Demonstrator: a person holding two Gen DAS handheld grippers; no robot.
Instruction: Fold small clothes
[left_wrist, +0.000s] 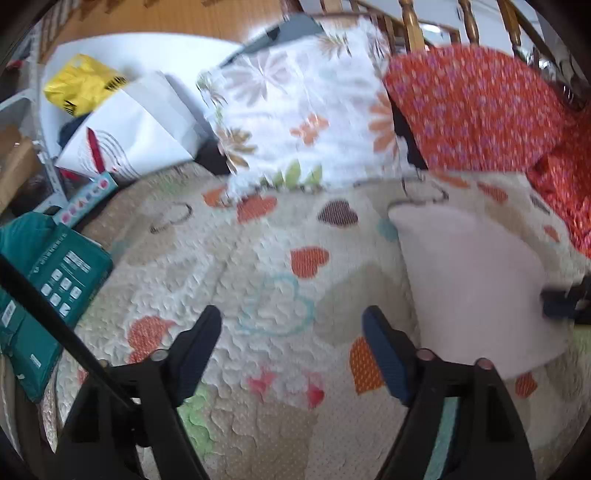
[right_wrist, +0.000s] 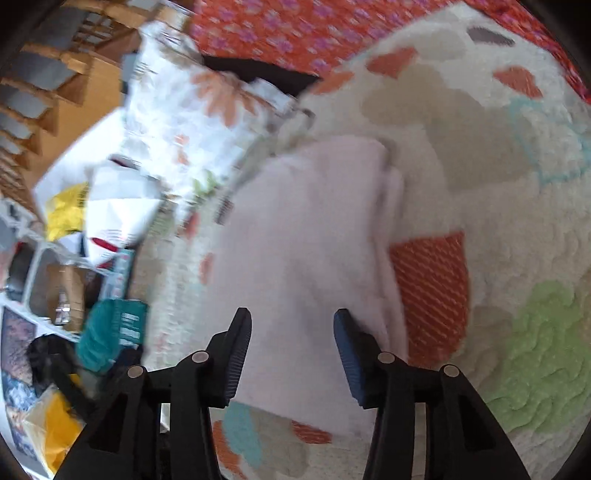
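Garment (left_wrist: 476, 288) pale pink, plain, folded into rough rectangle with layered edge along right side – lies flat on heart-patterned quilt (left_wrist: 258, 266), near floral pillow (left_wrist: 295, 110) and red dotted fabric (left_wrist: 480, 107). Left gripper (left_wrist: 291, 328) jaws wide, nothing between, garment off to right. Right gripper (right_wrist: 291, 332) jaws apart above garment – no grip visible. Frames blurred.

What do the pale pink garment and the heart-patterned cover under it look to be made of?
Pale pink garment: soft matte fabric, probably cotton knit; it lies in limp folded layers, though blur hides the weave. Heart-patterned cover: quilted padded textile, matte; stitched lines puff its surface into small bumps, with heart patches in it.
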